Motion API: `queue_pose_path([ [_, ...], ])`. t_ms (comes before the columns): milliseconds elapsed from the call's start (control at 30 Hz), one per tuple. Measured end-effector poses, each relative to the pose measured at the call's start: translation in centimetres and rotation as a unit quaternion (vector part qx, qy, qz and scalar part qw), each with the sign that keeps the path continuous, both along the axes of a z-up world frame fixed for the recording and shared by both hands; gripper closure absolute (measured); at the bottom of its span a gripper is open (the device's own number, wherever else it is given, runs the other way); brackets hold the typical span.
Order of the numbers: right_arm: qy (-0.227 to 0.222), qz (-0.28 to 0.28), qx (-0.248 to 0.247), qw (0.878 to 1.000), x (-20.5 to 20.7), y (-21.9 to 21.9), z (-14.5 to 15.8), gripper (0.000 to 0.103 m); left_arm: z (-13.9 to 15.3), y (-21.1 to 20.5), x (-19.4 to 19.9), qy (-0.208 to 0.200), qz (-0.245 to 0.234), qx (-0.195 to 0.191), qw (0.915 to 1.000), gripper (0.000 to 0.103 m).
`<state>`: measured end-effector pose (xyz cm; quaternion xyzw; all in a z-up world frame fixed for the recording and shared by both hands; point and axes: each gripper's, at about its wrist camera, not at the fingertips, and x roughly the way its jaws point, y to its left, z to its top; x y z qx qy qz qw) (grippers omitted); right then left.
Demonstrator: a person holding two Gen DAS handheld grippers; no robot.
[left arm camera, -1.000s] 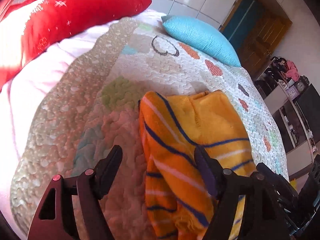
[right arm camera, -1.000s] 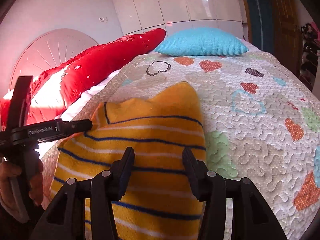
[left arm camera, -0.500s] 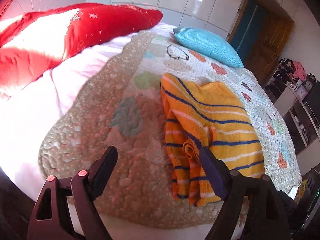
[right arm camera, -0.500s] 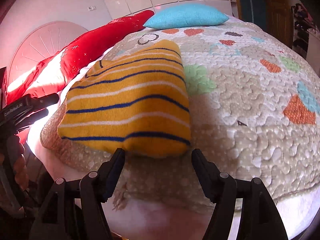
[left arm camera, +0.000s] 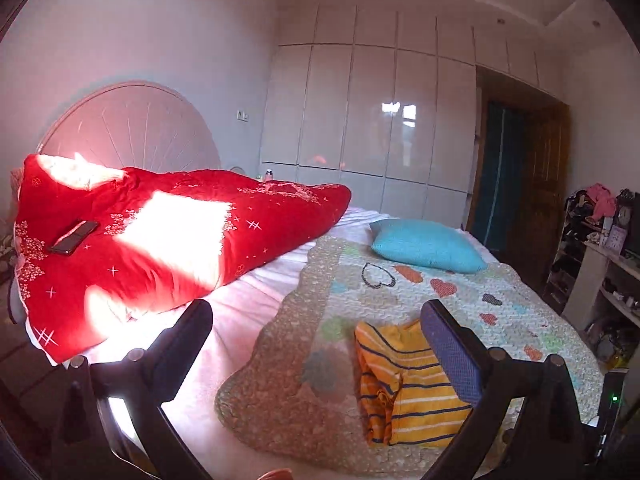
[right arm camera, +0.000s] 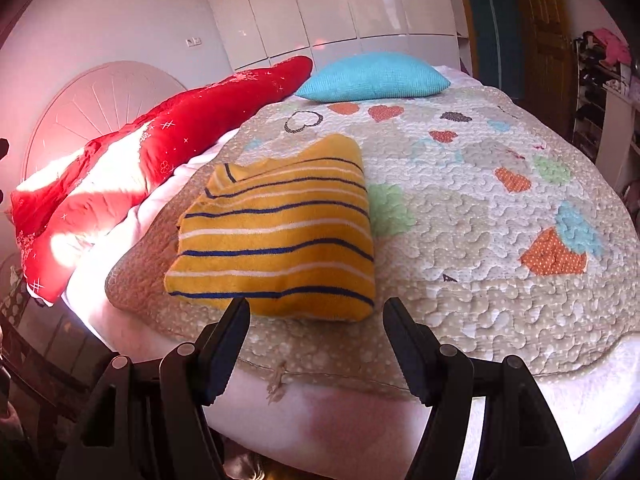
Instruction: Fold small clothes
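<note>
Both grippers, left gripper (left arm camera: 316, 320) opening and right gripper (right arm camera: 316, 320) released, hold nothing; folded striped garment (right arm camera: 276, 232) lies on the quilt (right arm camera: 480, 200) at twelve o'clock, so I judge the fold done and would fetch another.

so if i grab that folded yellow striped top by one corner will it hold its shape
Probably not. The yellow striped top looks like soft fleece, so it would likely droop and unfold. Its loose layered edge suggests layers would slip apart. It seems light for its size.
</note>
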<state>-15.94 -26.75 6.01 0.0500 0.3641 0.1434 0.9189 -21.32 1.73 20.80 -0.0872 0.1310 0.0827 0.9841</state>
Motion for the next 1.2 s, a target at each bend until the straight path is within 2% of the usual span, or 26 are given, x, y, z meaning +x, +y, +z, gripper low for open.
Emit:
queue_pose_path([
  [67, -0.005, 0.011, -0.007, 1.0, 0.5, 1.0, 0.6, 0.029, -0.1, 0.7, -0.2, -0.001, -0.016, -0.031, 0.9994, 0.0],
  [133, -0.009, 0.029, -0.012, 0.999, 1.6, 2.5, 1.2, 0.029, -0.6, 1.1, 0.3, 0.012, -0.013, -0.045, 0.9988, 0.0],
  [267, -0.009, 0.058, -0.023, 0.998, 4.7, 6.2, 1.5, 0.029, -2.1, 1.4, 1.1, 0.044, 0.01, -0.028, 0.9986, 0.0],
  [367, 0.011, 0.077, -0.025, 0.997, 7.1, 9.2, 0.3, 0.029, -3.6, 1.6, 2.0, 0.085, 0.03, -0.01, 0.9959, 0.0],
  [467, 0.052, 0.102, -0.03, 0.993, 8.9, 11.1, -1.6, 0.029, -5.2, 2.5, 2.8, 0.126, 0.014, -0.031, 0.9914, 0.0],
  [533, 0.033, 0.103, -0.017, 0.994, 8.8, 10.6, -0.9, 0.029, -6.4, 3.2, 3.5, 0.144, -0.02, -0.068, 0.9871, 0.0],
  [600, 0.019, 0.091, -0.006, 0.996, 8.9, 9.0, 0.4, 0.029, -7.6, 3.4, 4.7, 0.168, -0.052, -0.103, 0.979, 0.0],
  [700, 0.017, 0.057, 0.005, 0.998, 9.1, 5.8, 1.5, 0.025, -9.1, 2.7, 6.2, 0.194, -0.067, -0.121, 0.9713, 0.0],
  [800, 0.022, 0.031, 0.007, 0.999, 8.3, 3.1, 1.0, 0.023, -10.2, 0.8, 7.4, 0.215, -0.074, -0.113, 0.9673, 0.0],
  [900, 0.035, 0.007, -0.011, 0.999, 7.5, 1.2, -0.6, 0.022, -11.0, -1.5, 7.9, 0.228, -0.066, -0.085, 0.9677, 0.0],
  [1033, 0.057, -0.022, 0.003, 0.998, 4.8, -1.5, -2.2, 0.022, -11.7, -4.3, 7.5, 0.252, -0.075, -0.063, 0.9629, 0.0],
  [1200, 0.057, -0.047, -0.031, 0.997, 0.0, -2.9, -3.1, 0.022, -13.1, -8.1, 4.8, 0.267, -0.07, 0.007, 0.9611, 0.0],
])
